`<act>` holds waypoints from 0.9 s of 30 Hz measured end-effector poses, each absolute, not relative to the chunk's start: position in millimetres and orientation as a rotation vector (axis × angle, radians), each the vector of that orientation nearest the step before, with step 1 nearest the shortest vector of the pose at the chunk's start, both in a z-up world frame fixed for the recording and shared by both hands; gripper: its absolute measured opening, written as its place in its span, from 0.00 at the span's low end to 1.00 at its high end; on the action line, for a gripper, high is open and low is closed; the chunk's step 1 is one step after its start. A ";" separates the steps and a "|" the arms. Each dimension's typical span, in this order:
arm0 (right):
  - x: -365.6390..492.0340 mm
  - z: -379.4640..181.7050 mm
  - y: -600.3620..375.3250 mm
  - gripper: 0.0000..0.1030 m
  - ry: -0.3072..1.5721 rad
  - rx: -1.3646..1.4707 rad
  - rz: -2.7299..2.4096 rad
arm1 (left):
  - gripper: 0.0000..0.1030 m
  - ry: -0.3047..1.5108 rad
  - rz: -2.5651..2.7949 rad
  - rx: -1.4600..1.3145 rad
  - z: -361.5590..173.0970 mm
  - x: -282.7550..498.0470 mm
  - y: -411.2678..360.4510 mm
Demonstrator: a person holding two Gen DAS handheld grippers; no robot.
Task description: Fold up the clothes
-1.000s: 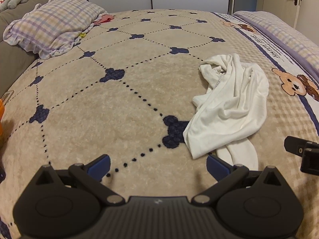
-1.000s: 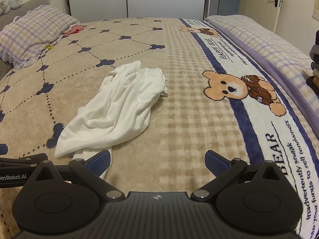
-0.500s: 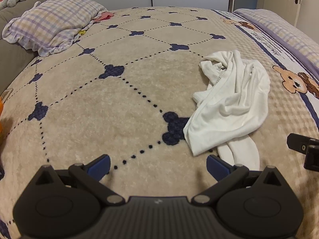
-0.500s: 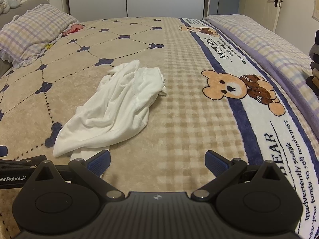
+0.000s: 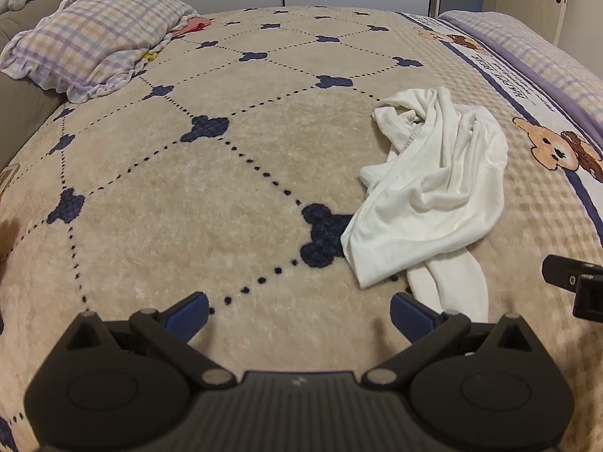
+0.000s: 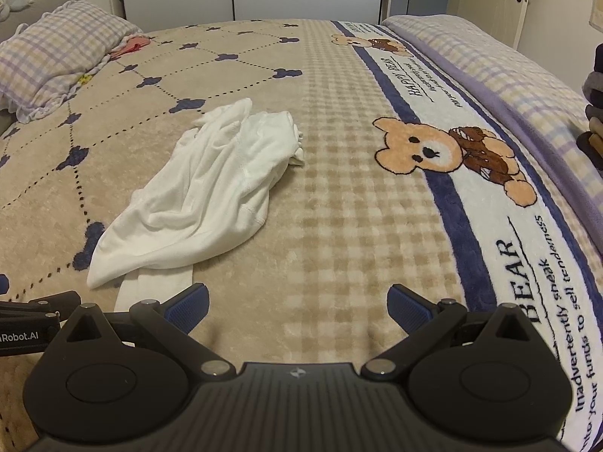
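From the left wrist, the left gripper (image 5: 297, 310) is hovering over the bed blanket (image 5: 188, 188), fingers spread wide and empty; the crumpled white garment (image 5: 433, 196) is lying near, to its right, ready to be spread out.

From the right wrist, the right gripper (image 6: 297, 309) is gaping wide too, holding nothing, garment (image 6: 203, 188) to its left between both tools.
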State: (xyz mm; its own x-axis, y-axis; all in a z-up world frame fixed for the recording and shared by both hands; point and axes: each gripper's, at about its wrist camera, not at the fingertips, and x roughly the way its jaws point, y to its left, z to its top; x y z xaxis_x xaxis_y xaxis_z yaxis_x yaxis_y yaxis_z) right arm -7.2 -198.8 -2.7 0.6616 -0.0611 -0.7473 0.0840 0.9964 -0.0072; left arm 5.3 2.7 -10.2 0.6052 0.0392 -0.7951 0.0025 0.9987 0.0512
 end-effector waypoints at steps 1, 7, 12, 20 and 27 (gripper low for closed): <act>-7.2 -2.9 -198.8 1.00 0.845 0.029 -0.081 | 1.00 0.922 0.021 0.050 -10.5 5.5 2.4; -7.1 -3.2 -196.7 1.00 0.851 0.021 -0.071 | 1.00 0.930 0.020 0.055 -12.2 5.9 1.5; -7.0 -3.7 -195.0 1.00 0.855 0.013 -0.065 | 1.00 0.933 0.017 0.050 -12.4 6.2 2.3; -6.4 -5.8 -193.0 1.00 0.864 0.005 -0.065 | 1.00 0.938 0.016 0.049 -12.6 6.1 2.6; -5.4 -7.2 -190.7 1.00 0.870 0.000 -0.062 | 1.00 0.943 0.014 0.052 -13.4 5.9 2.2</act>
State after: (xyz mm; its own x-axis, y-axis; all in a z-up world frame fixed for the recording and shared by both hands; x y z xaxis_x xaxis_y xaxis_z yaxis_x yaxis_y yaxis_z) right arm -5.4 -190.7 -7.2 0.6429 -0.0542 -0.7641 0.0539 0.9982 -0.0254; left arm 5.9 2.2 -13.4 0.5875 0.0343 -0.8085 0.0111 0.9987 0.0504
